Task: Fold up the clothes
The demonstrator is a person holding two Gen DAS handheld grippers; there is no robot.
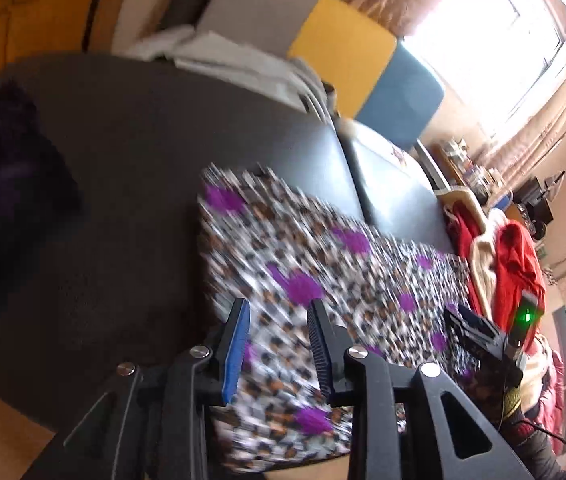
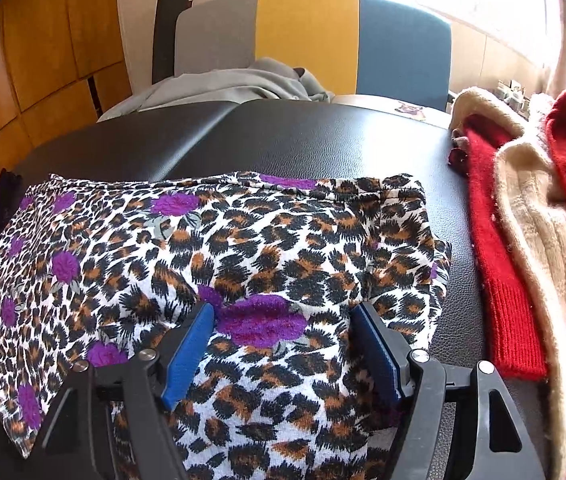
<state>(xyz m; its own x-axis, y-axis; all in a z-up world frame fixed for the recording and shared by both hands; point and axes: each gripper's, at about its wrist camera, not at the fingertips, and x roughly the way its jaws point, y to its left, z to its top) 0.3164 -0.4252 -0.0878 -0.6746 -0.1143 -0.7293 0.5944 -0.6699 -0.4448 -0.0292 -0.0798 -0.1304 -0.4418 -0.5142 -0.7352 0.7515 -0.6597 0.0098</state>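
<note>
Right wrist view: leopard-print garment [image 2: 219,248] flat on the black table [image 2: 283,136], right gripper [image 2: 283,320] fingers spread over it. Left view, blurred: left gripper [image 1: 279,316] fingers apart, empty, plus right gripper [image 1: 479,332] alongside.

We see a thin, soft leopard-print cloth [image 2: 243,248] on a smooth black table [image 2: 283,136] that looks like shiny leather (with a fine grain). The red and cream sweaters [image 2: 531,240] look fuzzy and ribbed. The wooden wall [image 2: 43,60] is smooth.
</note>
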